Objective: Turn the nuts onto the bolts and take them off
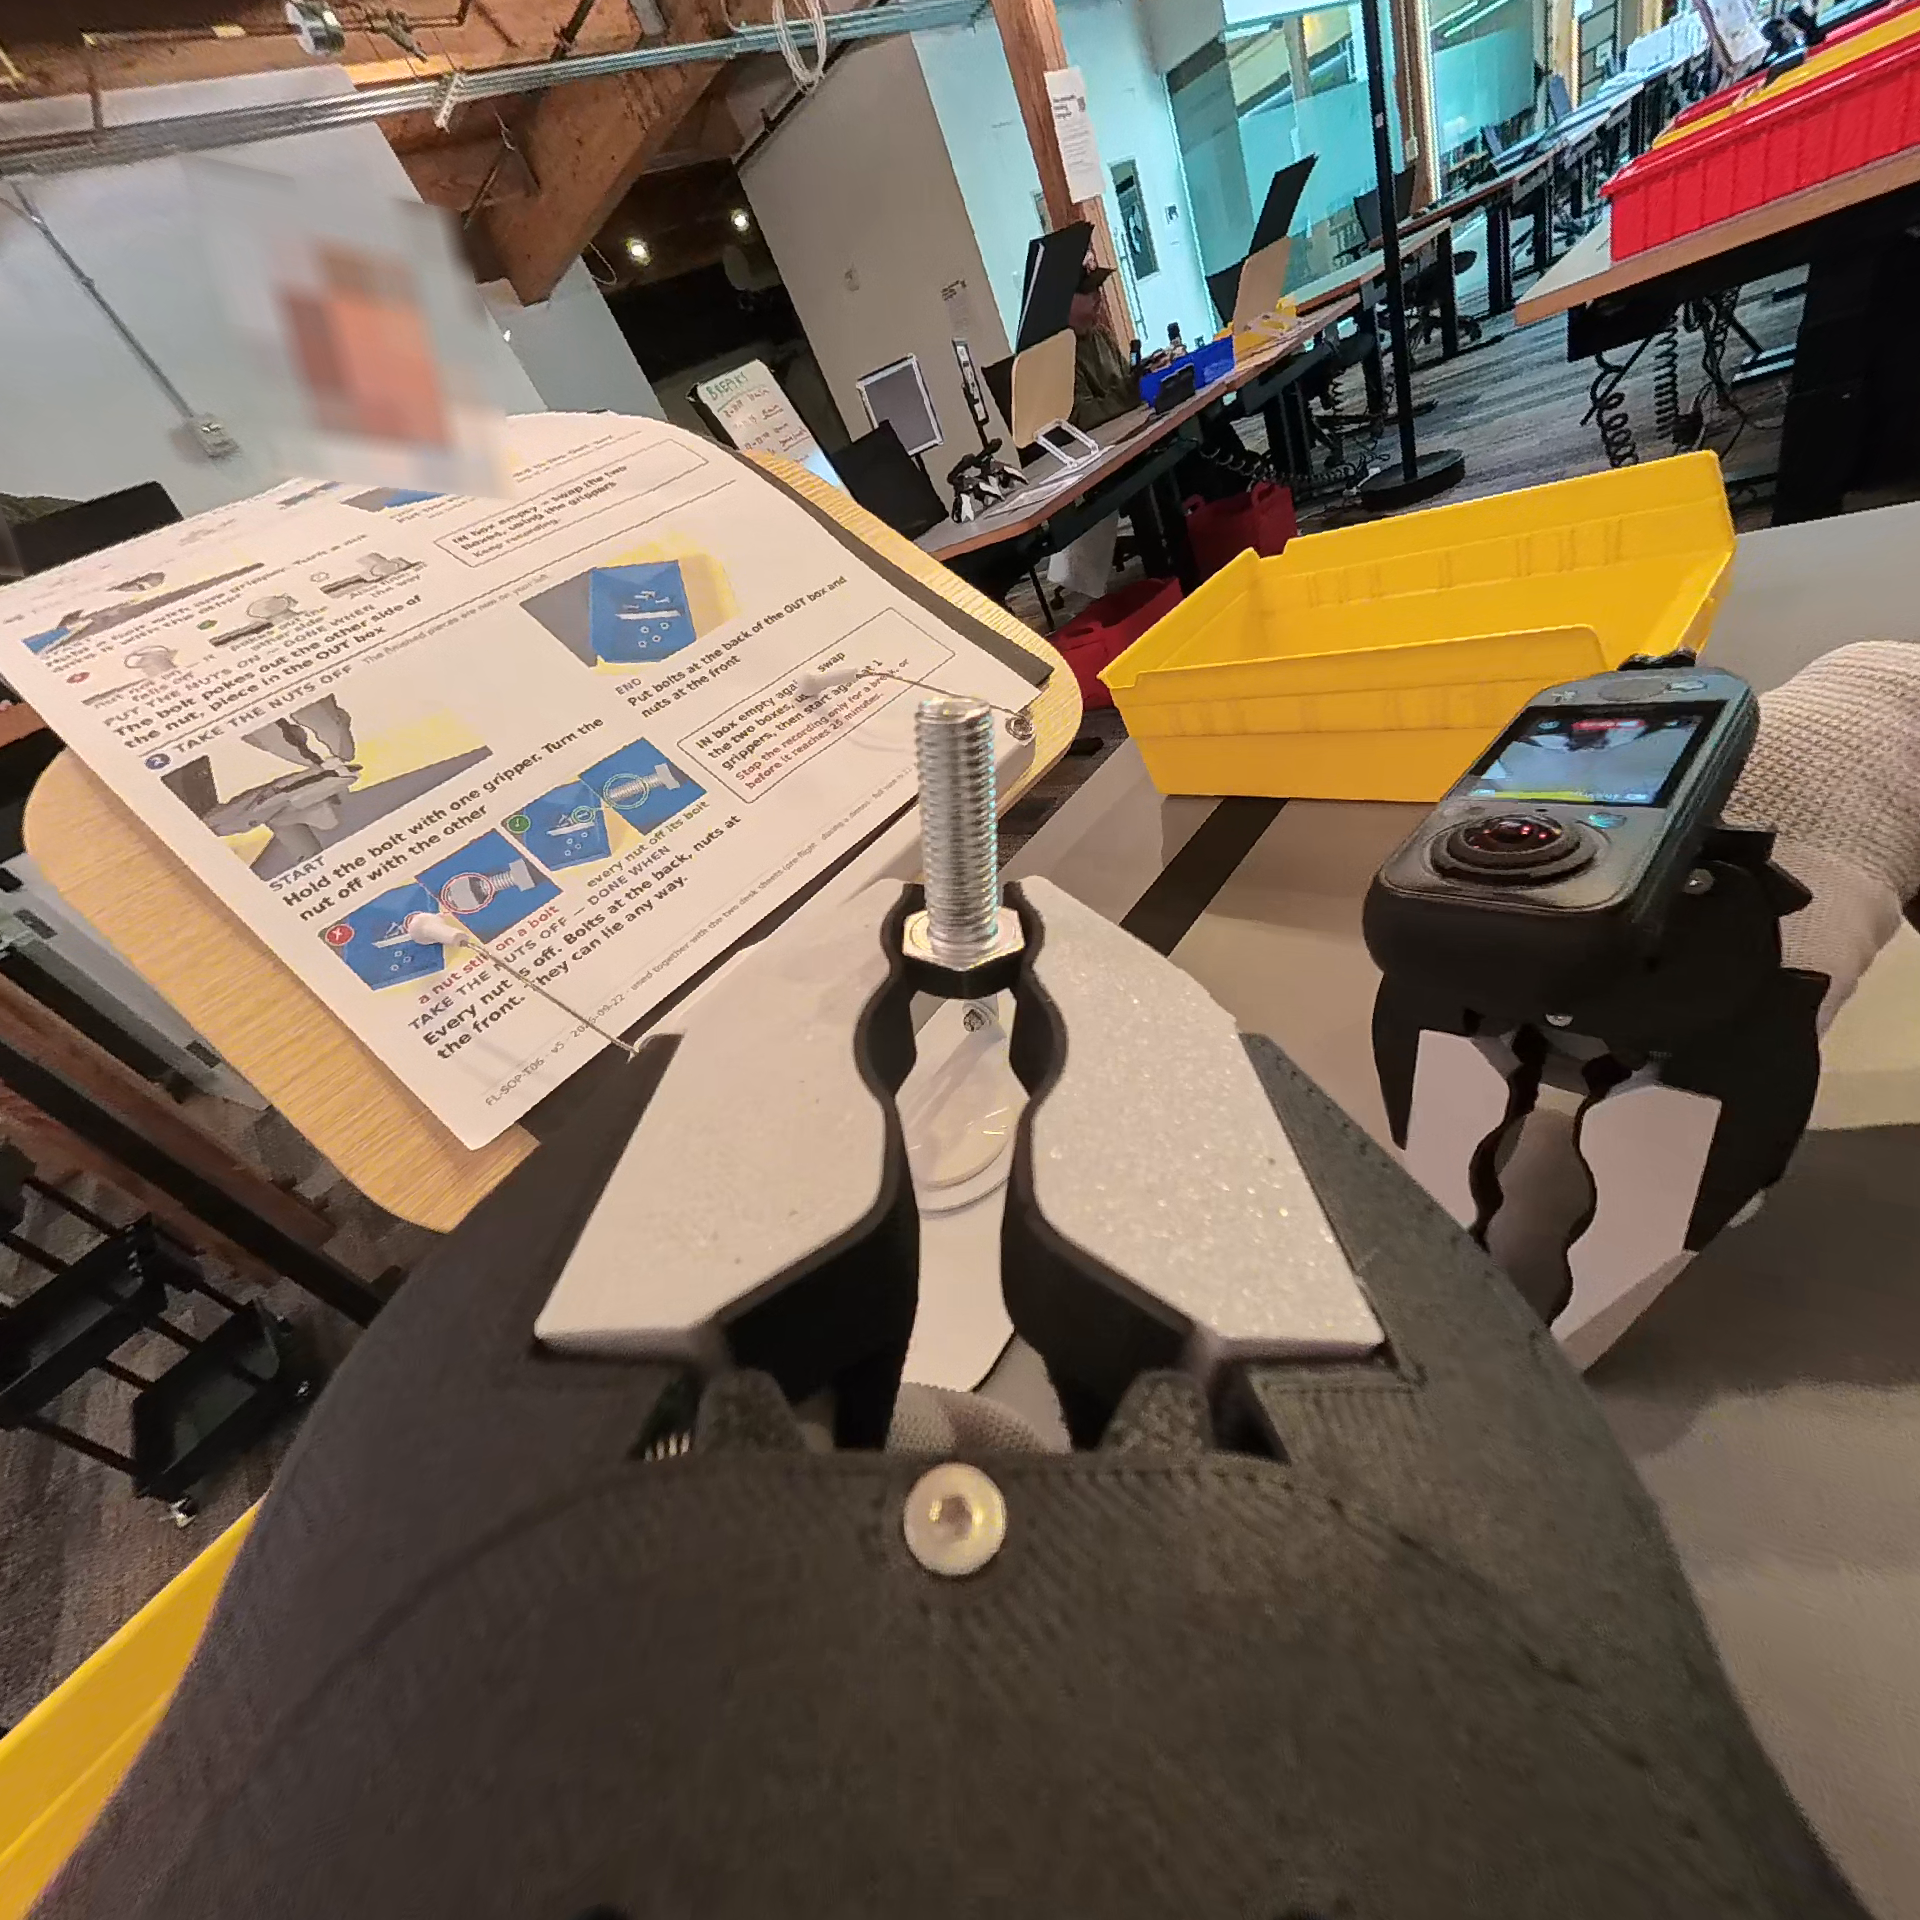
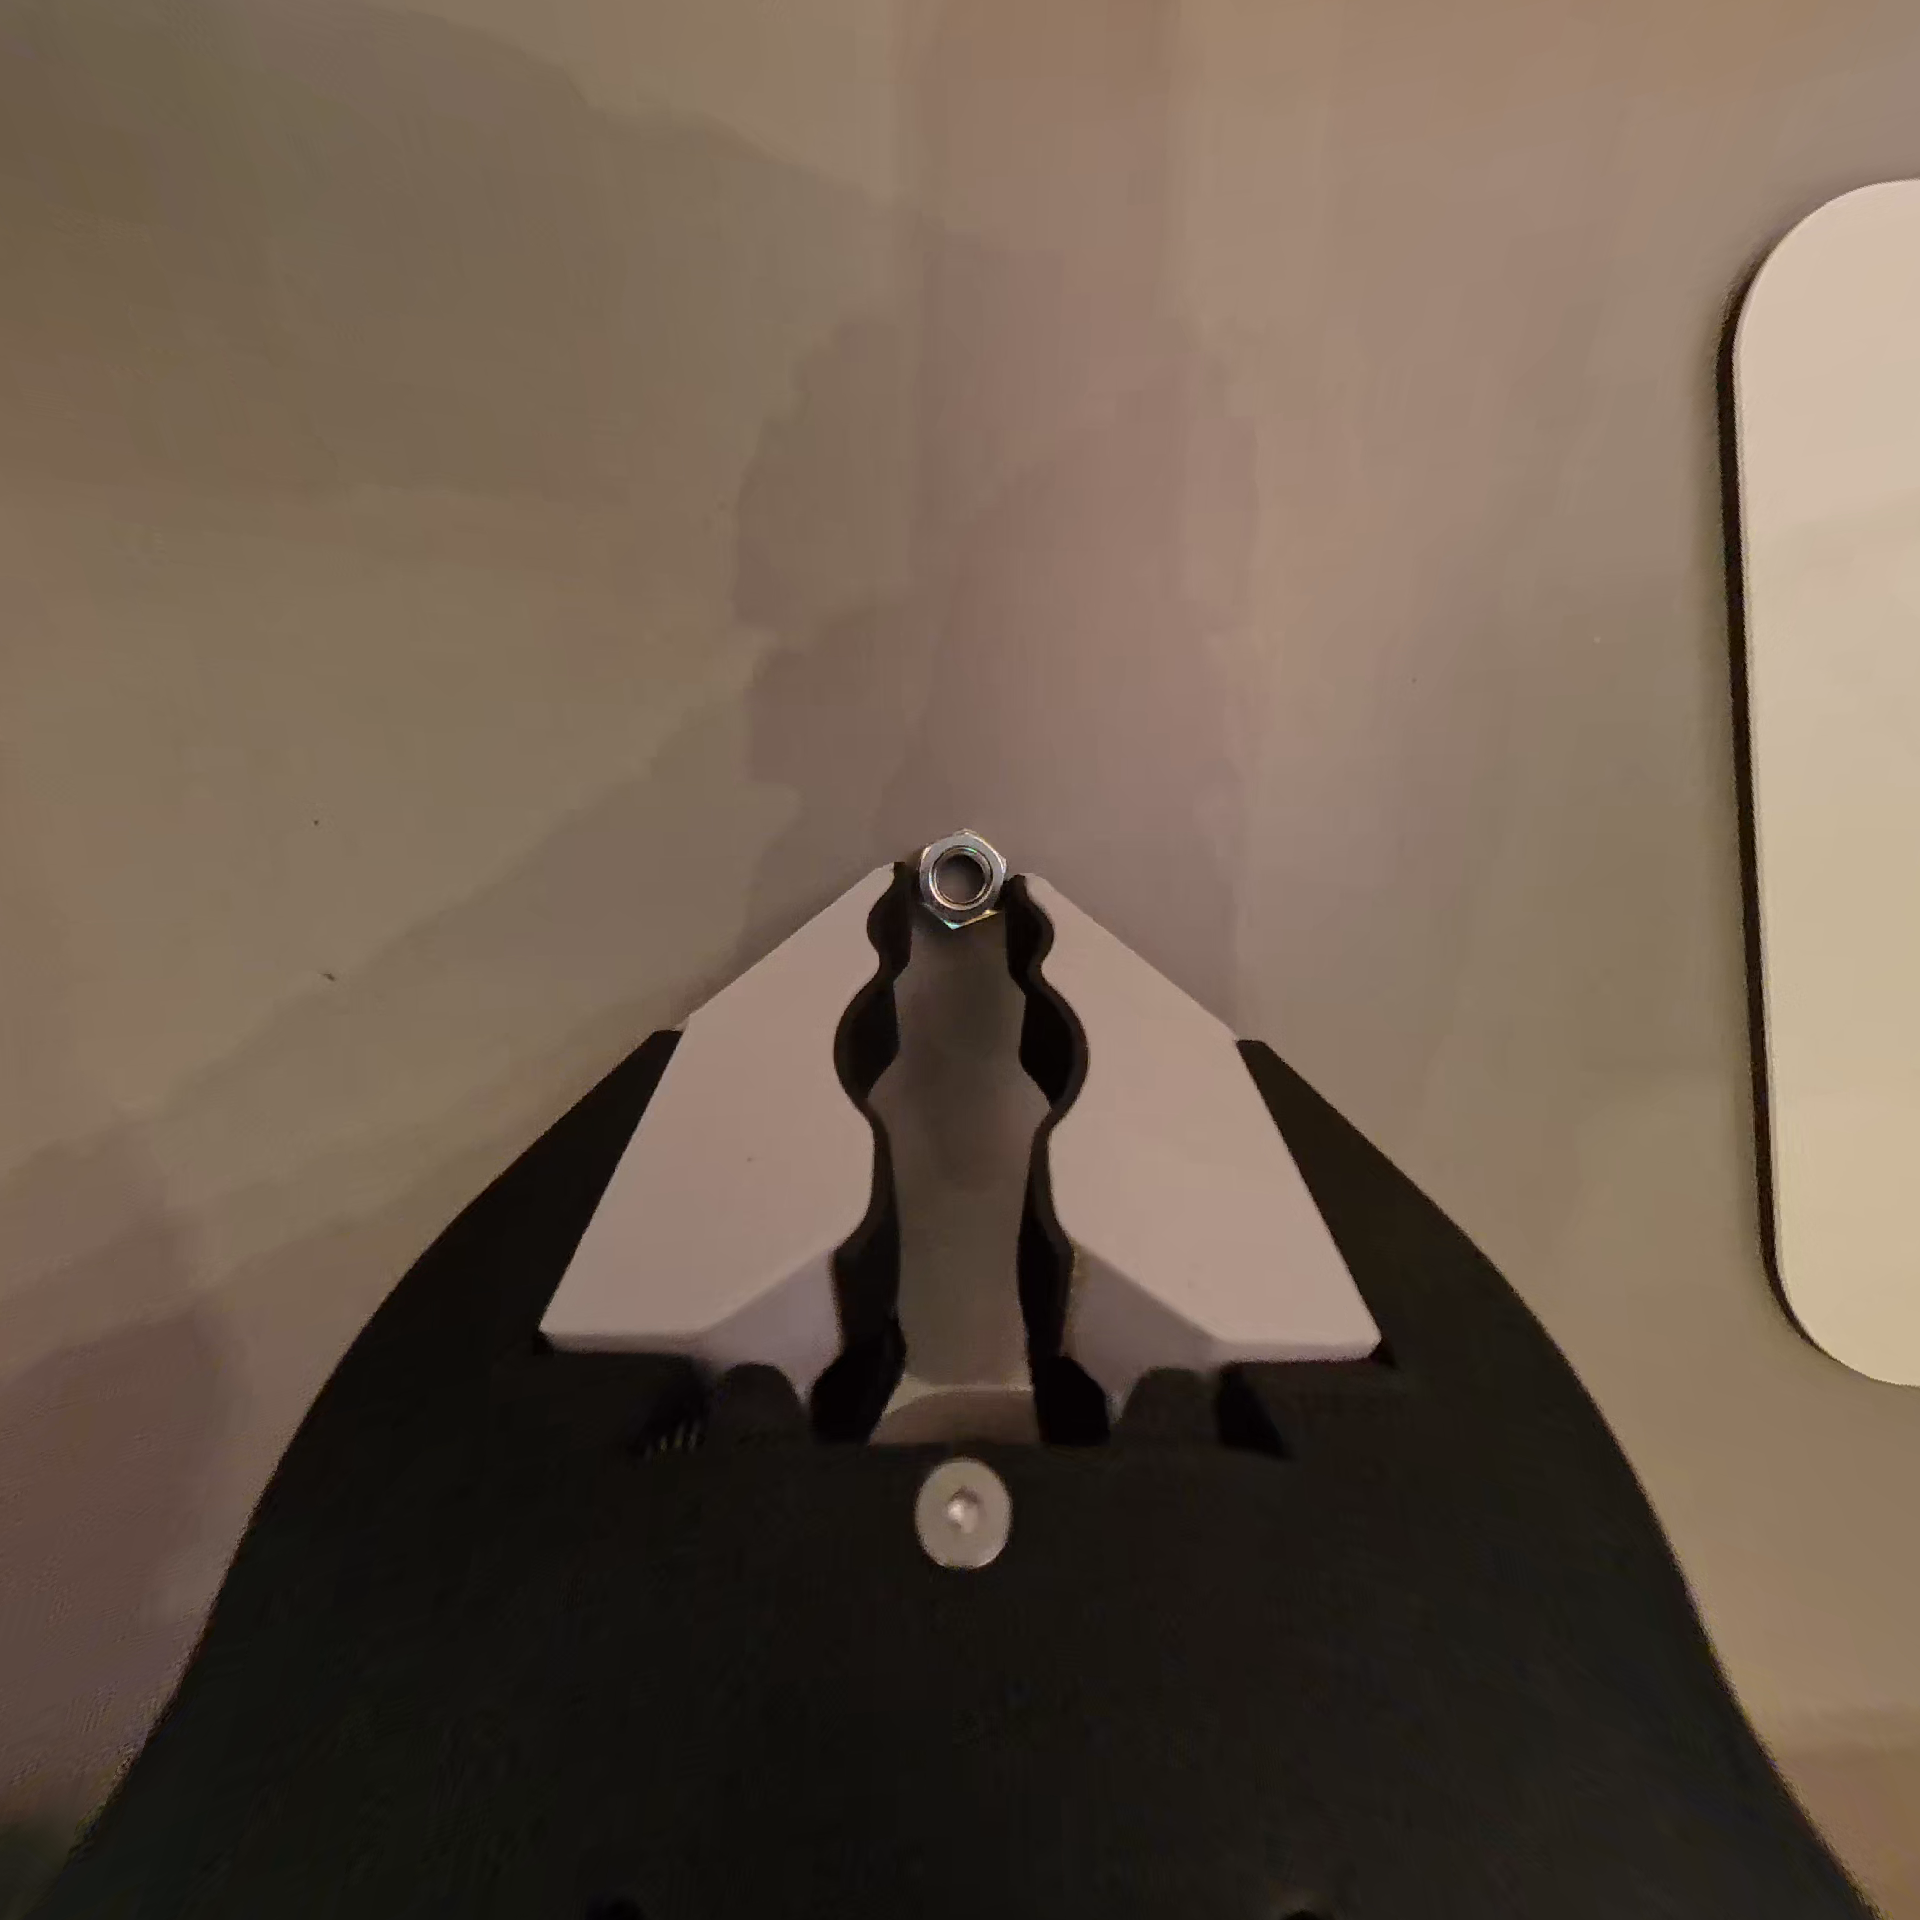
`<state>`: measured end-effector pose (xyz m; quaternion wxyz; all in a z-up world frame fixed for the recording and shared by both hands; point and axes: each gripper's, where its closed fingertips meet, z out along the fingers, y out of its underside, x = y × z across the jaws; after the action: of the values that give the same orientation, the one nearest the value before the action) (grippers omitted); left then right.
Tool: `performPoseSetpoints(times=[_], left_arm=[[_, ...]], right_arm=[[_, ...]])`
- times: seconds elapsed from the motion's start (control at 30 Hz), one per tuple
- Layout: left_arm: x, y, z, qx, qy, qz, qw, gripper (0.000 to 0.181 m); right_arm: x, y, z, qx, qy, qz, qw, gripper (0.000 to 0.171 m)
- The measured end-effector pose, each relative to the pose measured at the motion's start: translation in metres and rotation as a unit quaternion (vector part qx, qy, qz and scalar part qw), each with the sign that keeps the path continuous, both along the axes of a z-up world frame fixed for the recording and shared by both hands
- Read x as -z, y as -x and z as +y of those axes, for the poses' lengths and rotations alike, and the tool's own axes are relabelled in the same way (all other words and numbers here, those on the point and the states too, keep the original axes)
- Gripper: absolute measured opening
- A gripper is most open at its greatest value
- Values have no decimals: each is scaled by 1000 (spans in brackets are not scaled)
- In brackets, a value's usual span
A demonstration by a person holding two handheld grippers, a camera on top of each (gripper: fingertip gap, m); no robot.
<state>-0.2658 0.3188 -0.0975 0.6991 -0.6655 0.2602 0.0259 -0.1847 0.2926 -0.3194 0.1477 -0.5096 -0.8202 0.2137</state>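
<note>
Cross-threading worries me: my left tool (image 1: 961,951) clamps the bolt (image 1: 956,831) upright by its head, while my right tool (image 2: 958,896) pinches the nut (image 2: 960,878) at its tips above the desk (image 2: 416,520); a tilted start could jam or drop it.

The left gripper (image 1: 961,940) points to twelve o'clock in its own view, its two black-edged fingers drawn in until only the tips nearly meet. The right gripper (image 1: 1548,1236) (seen at three o'clock from the left wrist) tilts steeply downward, held by a gloved hand (image 1: 1839,831). Its fingers (image 2: 1049,935) stand close, a narrow gap between the tips.
</note>
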Motion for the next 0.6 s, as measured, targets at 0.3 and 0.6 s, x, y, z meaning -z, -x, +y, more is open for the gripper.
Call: performPoseSetpoints(times=[0.3,0.6], left_arm=[[-3,8,-3,-5,-4,-8,1000,15],[8,0,4,4,9,-5,1000,15]], right_arm=[[0,7,-5,-20,-10,15,1000,15],[-54,11,-4,-15,26,113,993,15]])
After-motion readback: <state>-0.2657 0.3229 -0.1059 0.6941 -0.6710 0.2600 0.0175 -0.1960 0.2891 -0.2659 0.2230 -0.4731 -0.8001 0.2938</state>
